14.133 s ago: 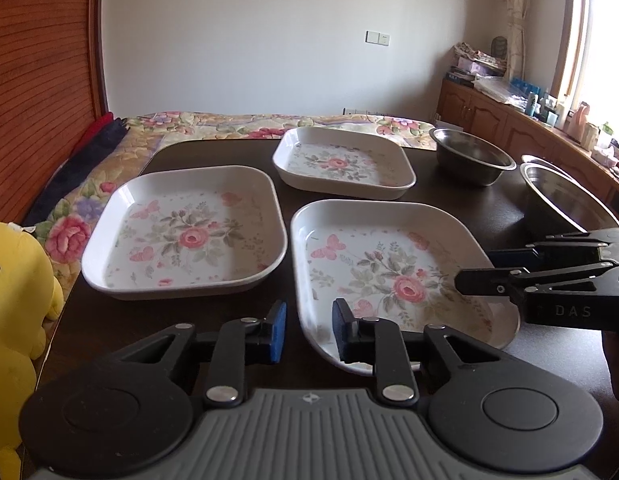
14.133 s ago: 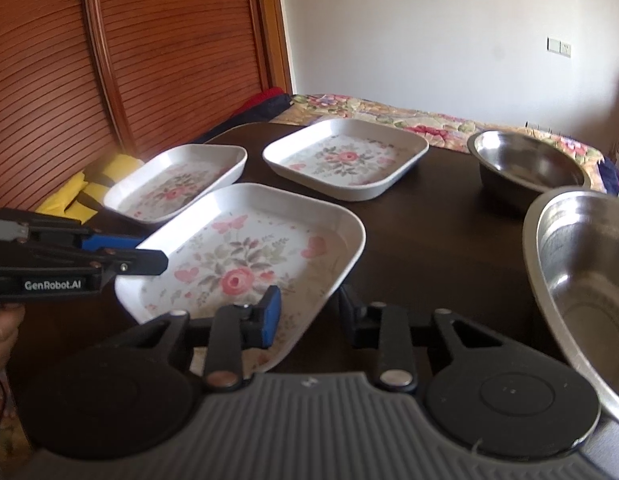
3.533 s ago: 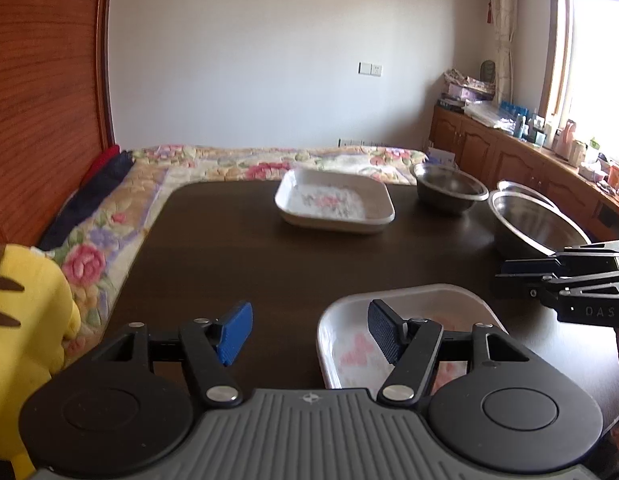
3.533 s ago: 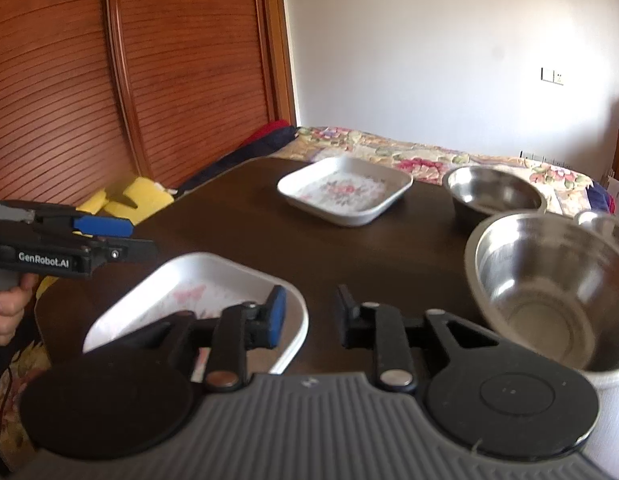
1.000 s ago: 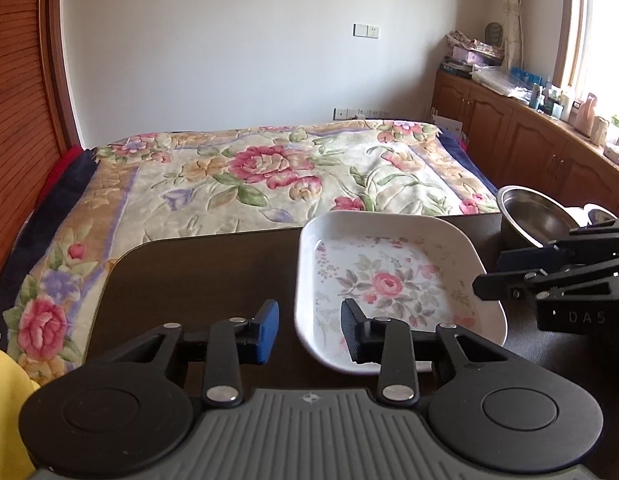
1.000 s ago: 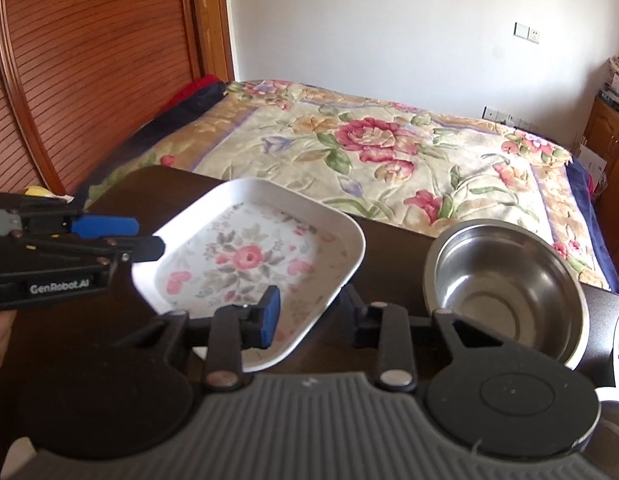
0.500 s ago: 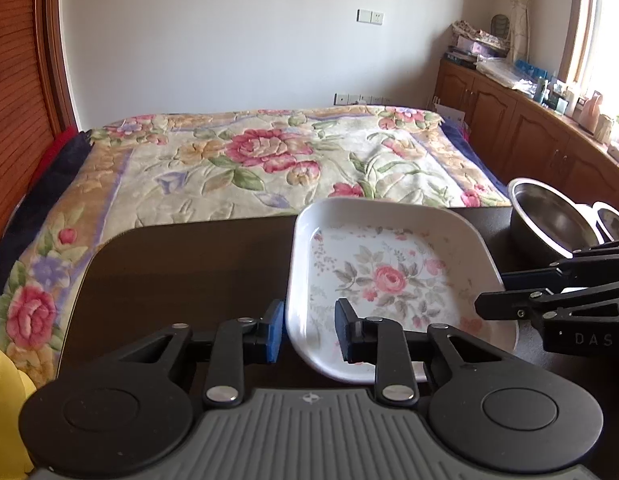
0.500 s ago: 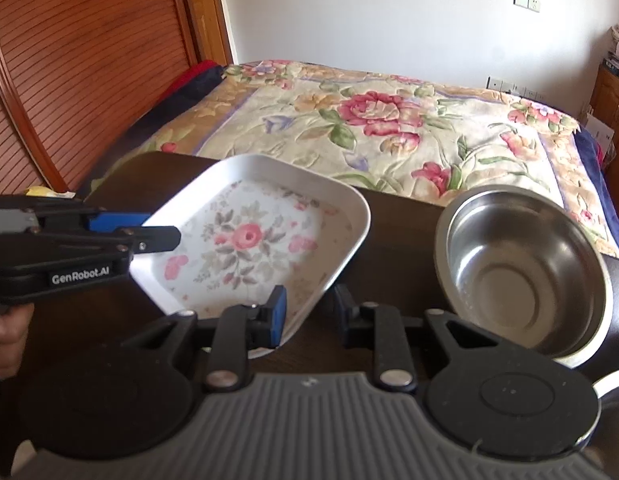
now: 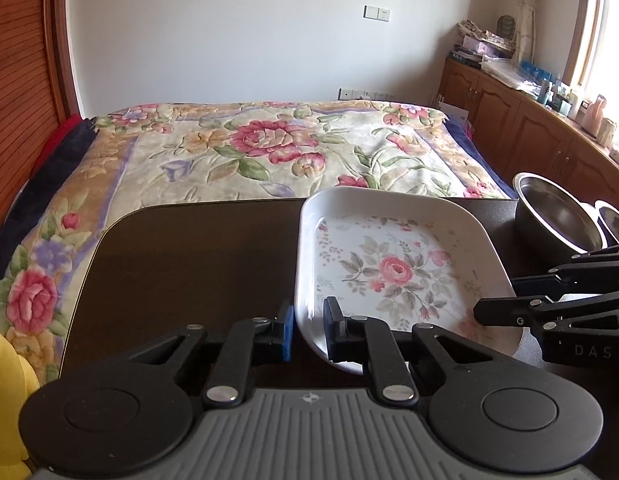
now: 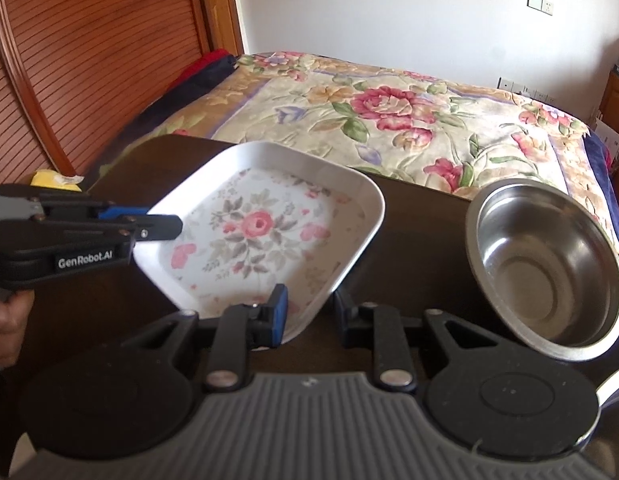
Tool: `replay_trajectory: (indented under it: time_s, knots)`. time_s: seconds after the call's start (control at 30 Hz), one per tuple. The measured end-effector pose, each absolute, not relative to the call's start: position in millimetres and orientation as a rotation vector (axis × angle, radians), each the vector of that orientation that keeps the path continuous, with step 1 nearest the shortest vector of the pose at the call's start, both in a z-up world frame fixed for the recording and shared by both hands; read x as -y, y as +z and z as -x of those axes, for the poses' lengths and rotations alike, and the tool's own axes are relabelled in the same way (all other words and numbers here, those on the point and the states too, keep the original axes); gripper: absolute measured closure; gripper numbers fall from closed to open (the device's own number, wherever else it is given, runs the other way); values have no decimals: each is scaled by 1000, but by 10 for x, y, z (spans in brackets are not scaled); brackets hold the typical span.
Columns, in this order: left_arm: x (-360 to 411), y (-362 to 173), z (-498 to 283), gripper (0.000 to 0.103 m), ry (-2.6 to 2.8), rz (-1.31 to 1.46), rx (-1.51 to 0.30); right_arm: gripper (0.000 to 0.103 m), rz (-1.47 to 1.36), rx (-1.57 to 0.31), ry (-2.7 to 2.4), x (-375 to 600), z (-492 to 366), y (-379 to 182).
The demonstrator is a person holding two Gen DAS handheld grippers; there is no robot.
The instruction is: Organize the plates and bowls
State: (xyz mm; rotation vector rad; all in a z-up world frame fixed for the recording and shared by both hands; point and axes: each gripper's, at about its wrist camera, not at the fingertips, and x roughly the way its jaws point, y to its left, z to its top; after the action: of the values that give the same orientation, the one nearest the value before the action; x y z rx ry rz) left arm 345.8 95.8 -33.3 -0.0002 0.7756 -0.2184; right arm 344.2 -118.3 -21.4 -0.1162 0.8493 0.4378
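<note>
The left gripper [image 9: 309, 330] is closed on the near left rim of the plate [image 9: 393, 268], one finger outside the wall and one inside it. The right gripper [image 10: 309, 316] is set at the plate's [image 10: 261, 240] near right edge, its blue-padded finger [image 10: 278, 312] over the plate's inside and the other finger outside the rim; whether the rim is actually pinched cannot be told. In the right wrist view a hand [image 10: 5, 324] is seen on the left gripper's handle.

The plate, white with a rose print, is found at the far edge of the dark table [image 9: 189, 264], close to the bed [image 9: 269, 152]. Whether it rests fully on the table cannot be told. A steel bowl [image 10: 549, 272] stands just to its right, apart from it. A second bowl's [image 9: 613, 222] rim is seen beyond the first in the left wrist view. A yellow toy [image 9: 5, 392] is noted at the table's left.
</note>
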Motion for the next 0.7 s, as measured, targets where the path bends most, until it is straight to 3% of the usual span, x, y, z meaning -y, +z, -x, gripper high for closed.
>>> replay_trajectory:
  time_s: [0.7]
  knots:
    - [-1022,-60,-2953,87,-247,45,-733,81,97,-756,515,1432,-3197,-34]
